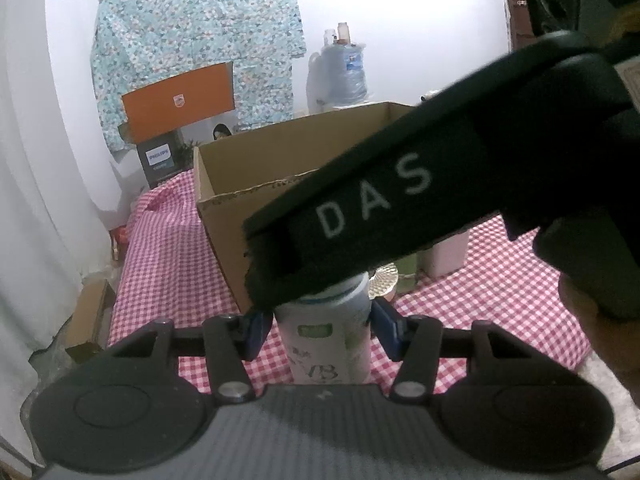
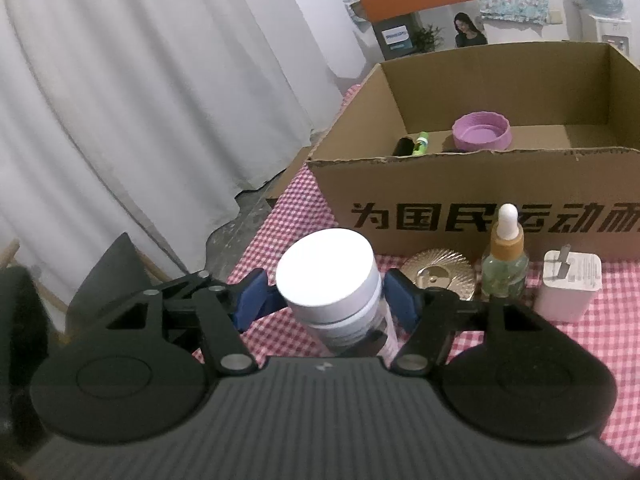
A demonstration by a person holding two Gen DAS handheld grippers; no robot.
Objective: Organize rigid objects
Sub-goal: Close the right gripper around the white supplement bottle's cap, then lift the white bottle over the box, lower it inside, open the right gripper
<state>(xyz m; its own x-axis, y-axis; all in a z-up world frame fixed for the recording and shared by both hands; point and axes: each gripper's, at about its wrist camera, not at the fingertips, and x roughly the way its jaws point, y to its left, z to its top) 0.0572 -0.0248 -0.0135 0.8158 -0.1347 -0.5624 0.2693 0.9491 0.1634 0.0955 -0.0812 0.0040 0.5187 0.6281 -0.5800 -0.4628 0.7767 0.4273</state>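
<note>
In the left wrist view, a white-capped bottle (image 1: 326,336) is being clasped between the left gripper (image 1: 322,330) pads, perhaps for handing over. In the right wrist view, the same bottle (image 2: 340,292) is being clamped by the right gripper (image 2: 332,300), short of the cardboard box (image 2: 472,208) ahead.

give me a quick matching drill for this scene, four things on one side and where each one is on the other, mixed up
Things:
1. purple lid
2. white-capped bottle
3. dropper bottle
4. white charger

Places:
A. on the checked cloth, rightmost in the row
B. inside the cardboard box
C. between the right gripper's jaws
D. between the gold disc and the charger

Pairs: 1-B, 2-C, 3-D, 4-A
</note>
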